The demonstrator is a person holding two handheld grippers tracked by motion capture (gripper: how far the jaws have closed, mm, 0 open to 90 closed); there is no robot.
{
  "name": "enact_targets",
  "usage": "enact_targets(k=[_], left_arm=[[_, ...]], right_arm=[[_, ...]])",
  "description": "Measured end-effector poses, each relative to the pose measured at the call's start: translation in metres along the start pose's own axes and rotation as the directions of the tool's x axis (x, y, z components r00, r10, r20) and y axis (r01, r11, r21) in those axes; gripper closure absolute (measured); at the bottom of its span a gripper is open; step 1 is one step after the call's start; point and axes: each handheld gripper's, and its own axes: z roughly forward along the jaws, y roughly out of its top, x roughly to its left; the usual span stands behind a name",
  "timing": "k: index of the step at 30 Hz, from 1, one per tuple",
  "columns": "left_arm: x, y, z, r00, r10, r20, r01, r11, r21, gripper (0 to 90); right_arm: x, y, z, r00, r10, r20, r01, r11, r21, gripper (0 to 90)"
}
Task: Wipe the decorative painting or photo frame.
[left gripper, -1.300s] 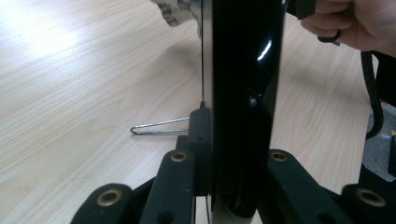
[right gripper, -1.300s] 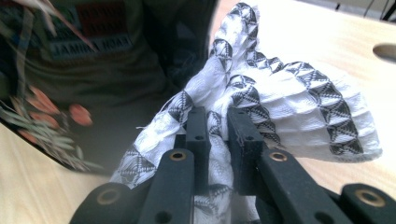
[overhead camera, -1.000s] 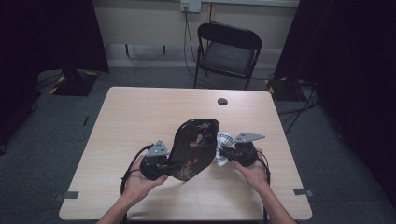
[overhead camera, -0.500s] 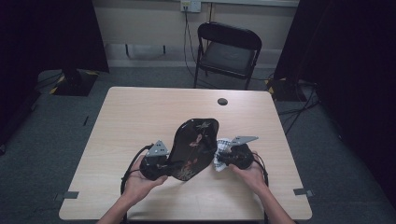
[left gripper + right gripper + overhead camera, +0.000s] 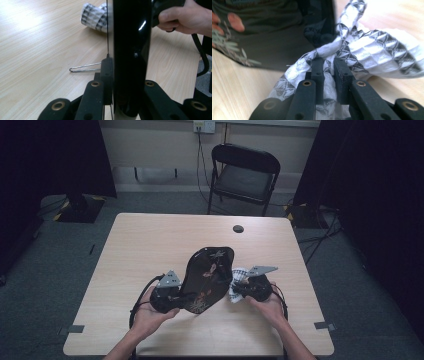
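We start from the black tray point(image 5: 207, 280), a glossy lacquered piece with a floral pattern, held tilted up on edge over the near half of the table point(image 5: 150, 245). Our left gripper point(image 5: 167, 295) has its jaws pressed together on the tray's near edge, pinching the rim; in the left gripper view the tray's rim point(image 5: 130, 55) stands upright between the jaws. Just right of the tray, our right gripper point(image 5: 240, 287) pinches a bunched white patterned cloth point(image 5: 372, 55), its folds touching the tray's face. To wipe well, we judge we should keep the tray steady and drag the cloth flat across the surface. A wire clip point(image 5: 85, 68) lies left of the tray.
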Motion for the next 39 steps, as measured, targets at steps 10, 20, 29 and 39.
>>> enact_targets(k=[10,20,29,39], left_arm=[[0.002,-0.001,-0.001,1.0000,-0.006,0.000,0.006,1.0000,0.007,79.9],[0.001,0.000,0.000,1.0000,-0.003,-0.002,0.003,0.9999,0.010,80.1],[0.001,0.000,0.001,1.0000,-0.007,-0.002,0.007,0.9999,0.008,79.6],[0.001,0.001,0.002,1.0000,0.000,-0.008,0.000,0.9999,0.012,79.5]], right_arm=[[0.006,-0.002,0.010,0.9987,-0.048,-0.015,0.049,0.997,0.055,80.5],[0.002,0.003,-0.004,0.9999,-0.009,0.007,0.009,0.999,-0.037,80.3],[0.008,-0.003,0.016,0.9970,-0.051,-0.058,0.056,0.995,0.083,80.5],[0.005,0.009,-0.007,0.9993,-0.016,0.033,0.018,0.998,-0.066,81.1]])
